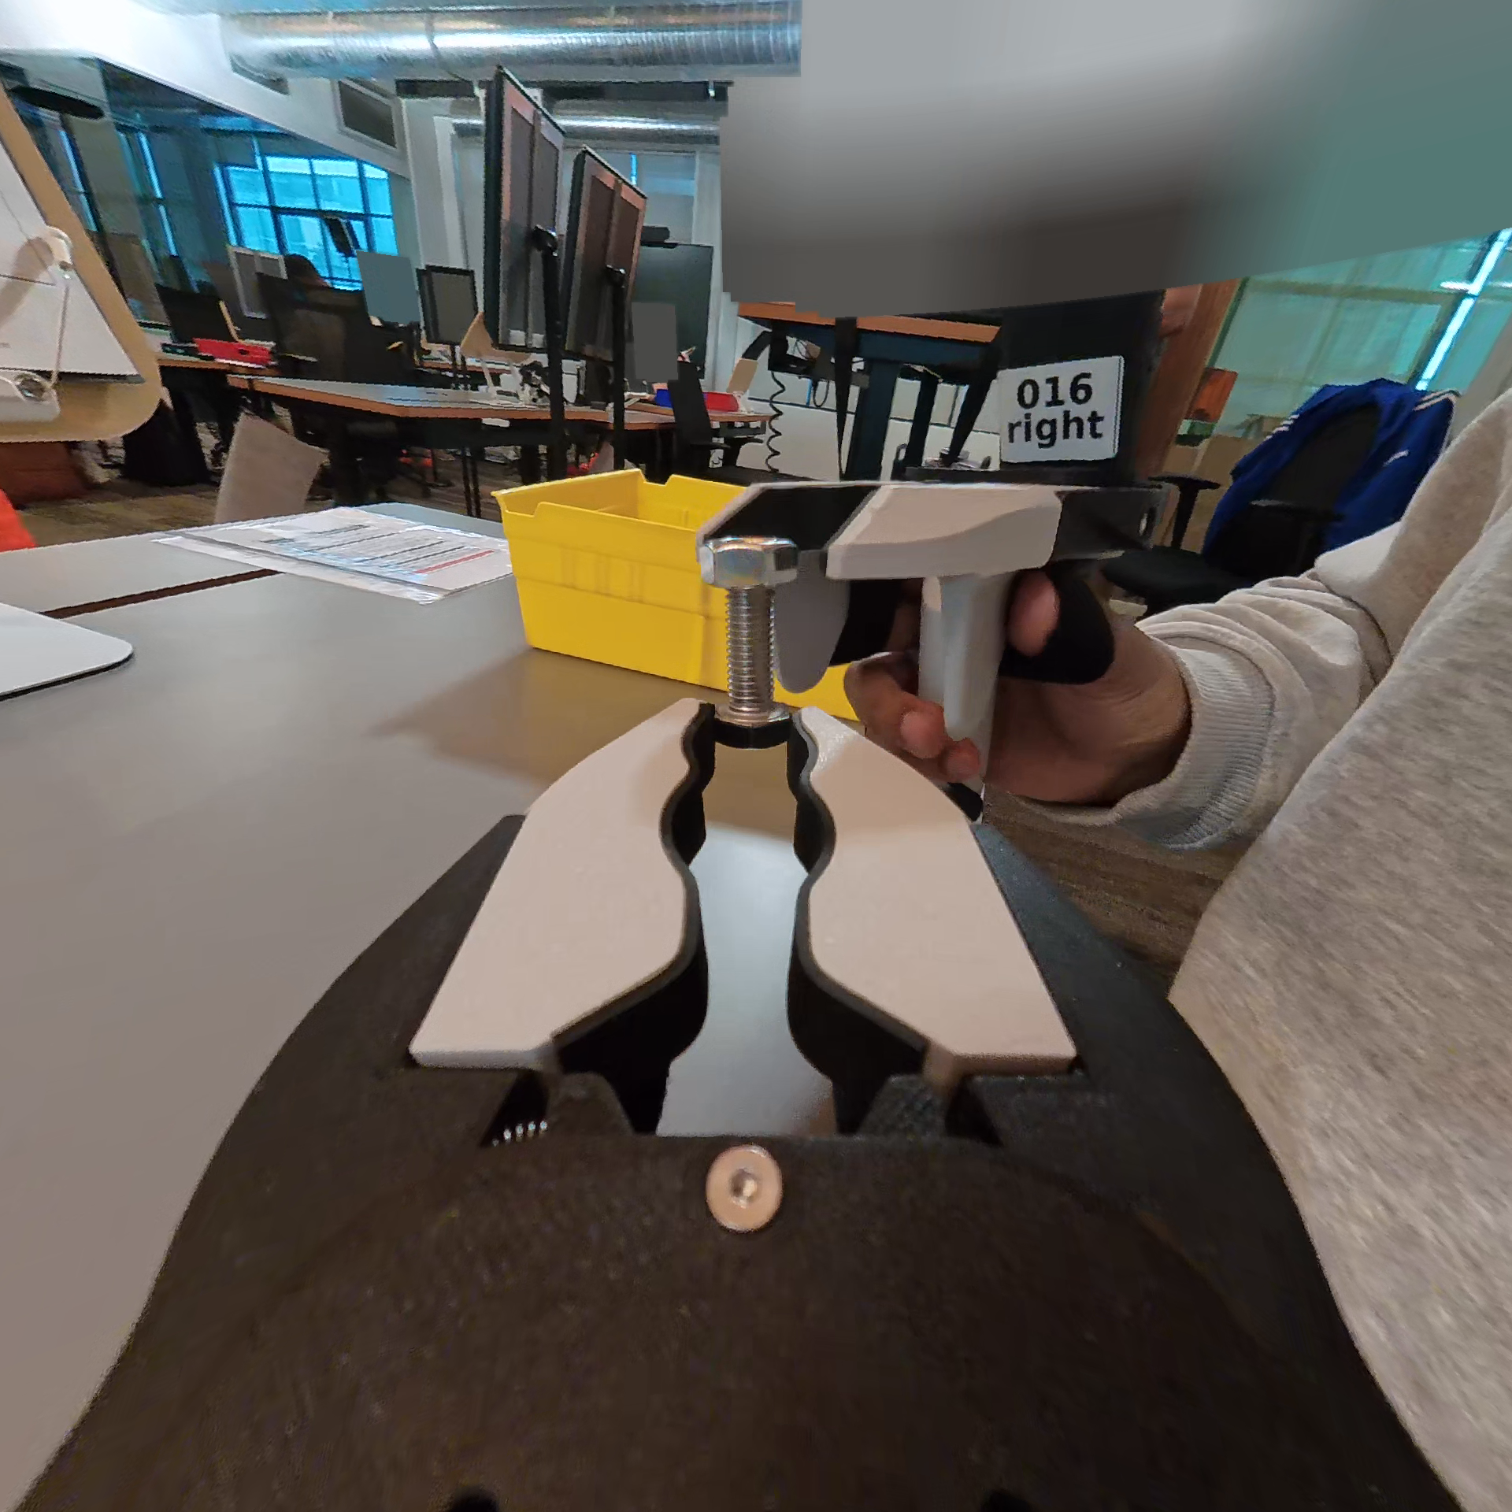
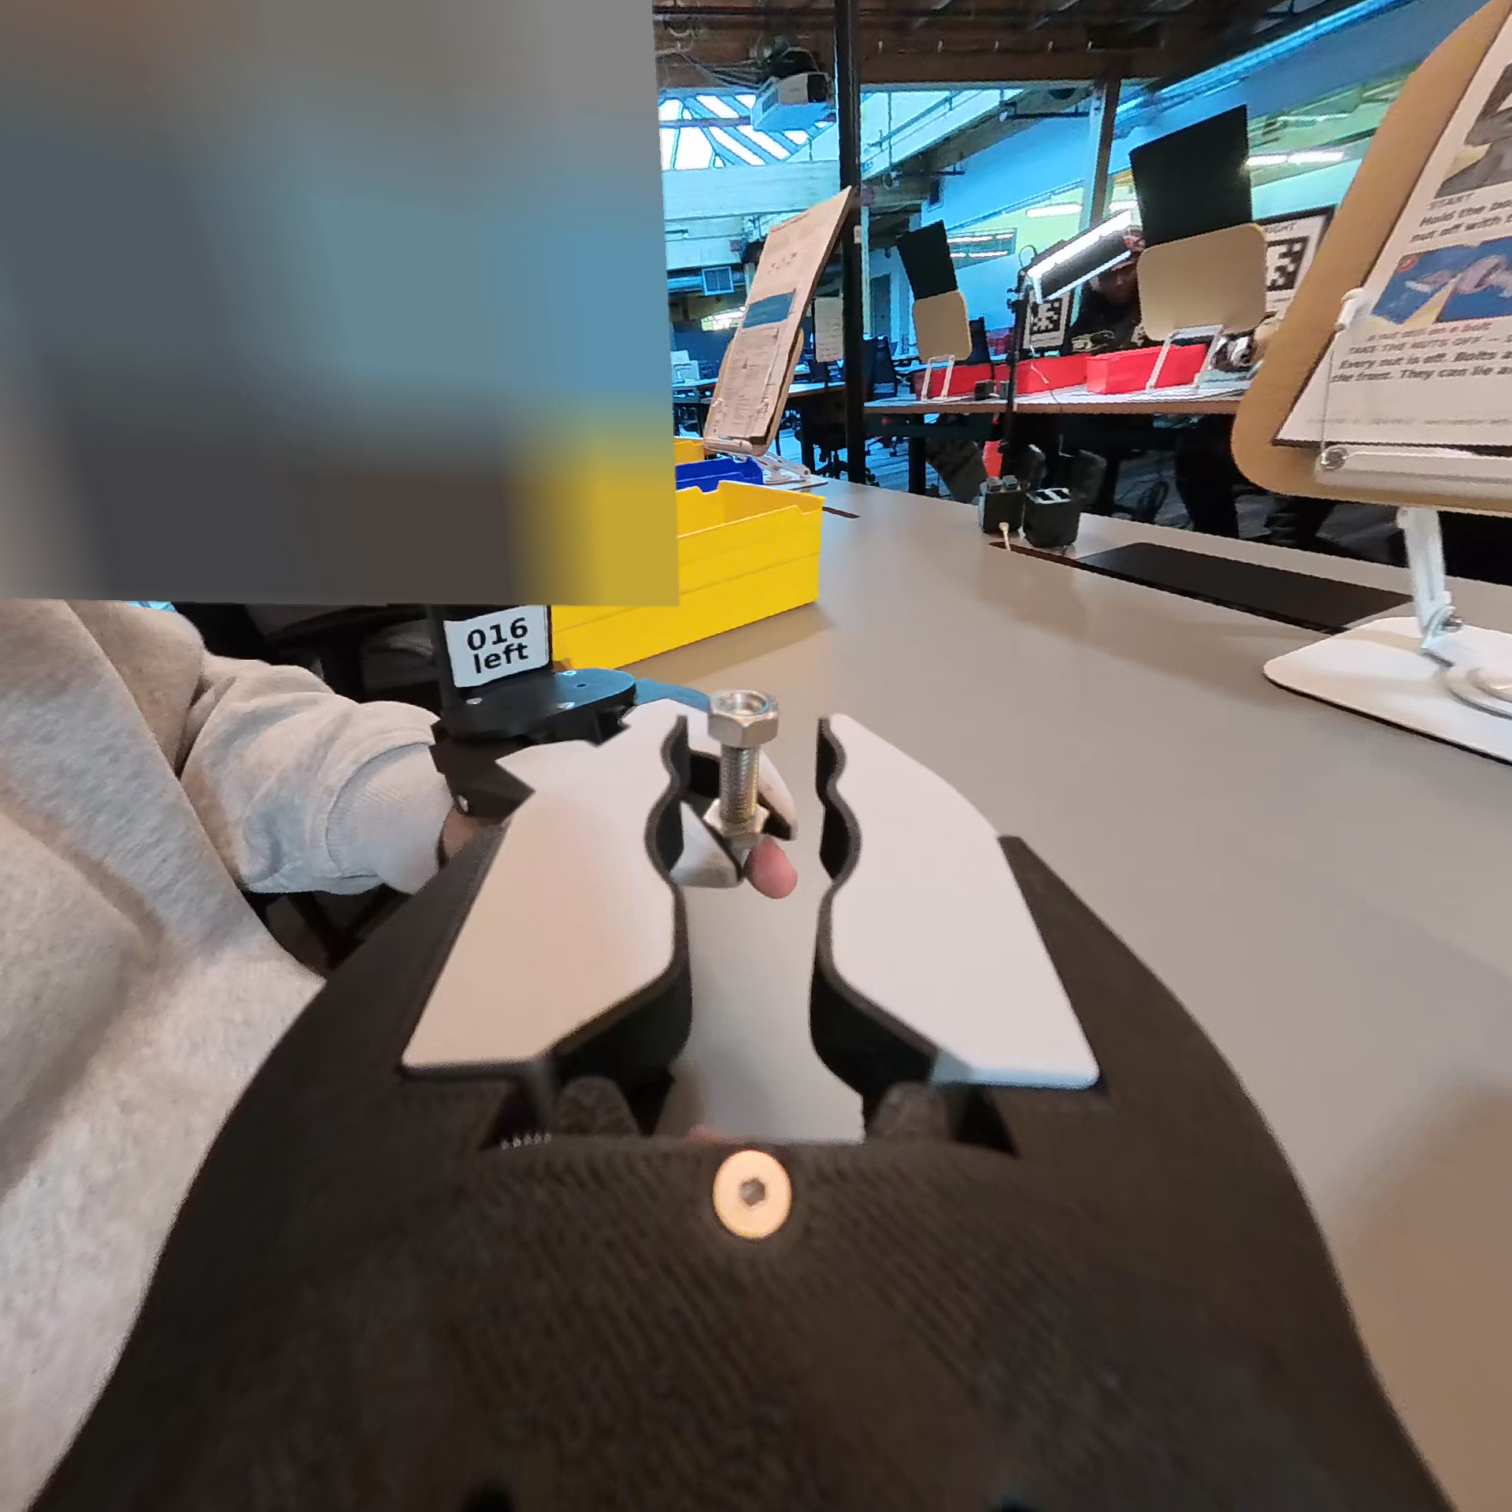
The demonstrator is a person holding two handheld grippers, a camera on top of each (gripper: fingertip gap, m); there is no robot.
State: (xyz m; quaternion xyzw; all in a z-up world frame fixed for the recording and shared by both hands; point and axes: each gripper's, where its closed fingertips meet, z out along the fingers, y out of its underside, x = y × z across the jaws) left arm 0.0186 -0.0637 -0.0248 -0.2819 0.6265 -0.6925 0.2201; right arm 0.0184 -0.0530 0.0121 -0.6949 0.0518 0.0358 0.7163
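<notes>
A silver bolt stands upright above the grey table, with a hex nut on its top end. My left gripper is shut on the bolt's lower end; it also shows in the right wrist view, gripping the bolt's hex head. My right gripper is open, its fingertips on either side of the nut with a gap on each side. In the left wrist view the right gripper comes in from the right at nut height, held by a hand in a grey sleeve.
A yellow bin stands on the table just behind the bolt, with a blue bin beyond it. A document stand with a white base is at the right. A sleeved paper sheet lies far left. Small black blocks sit at the back. The grippers are tip to tip, or close to it.
</notes>
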